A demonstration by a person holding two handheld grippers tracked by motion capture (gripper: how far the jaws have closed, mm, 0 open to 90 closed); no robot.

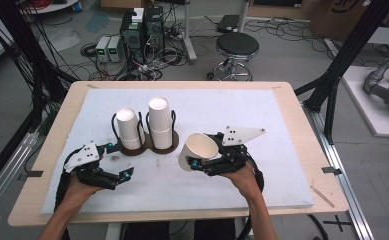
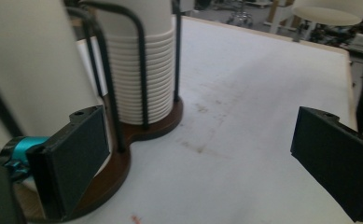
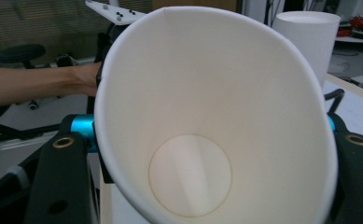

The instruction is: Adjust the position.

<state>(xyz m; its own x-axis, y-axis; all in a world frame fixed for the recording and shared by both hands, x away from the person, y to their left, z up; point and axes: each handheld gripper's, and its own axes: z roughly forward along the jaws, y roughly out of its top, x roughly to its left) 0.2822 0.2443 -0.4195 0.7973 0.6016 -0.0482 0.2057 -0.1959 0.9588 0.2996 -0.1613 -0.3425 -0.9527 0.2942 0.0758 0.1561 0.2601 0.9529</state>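
High view | my right gripper (image 1: 198,161) pinches white paper cup (image 1: 198,150) by its wall, tilted, above the table, right of wire-caged cup stacks (image 1: 160,122) | left gripper (image 1: 119,161) gaping, empty, beside wooden holder base (image 2: 123,163), likely to steady it.

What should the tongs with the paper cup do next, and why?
Probably carry it over to a stack. The right tongs are shut on a single white paper cup, held tilted apart from the two stacks of white cups in the brown wooden holder. The left tongs wait open beside the holder.
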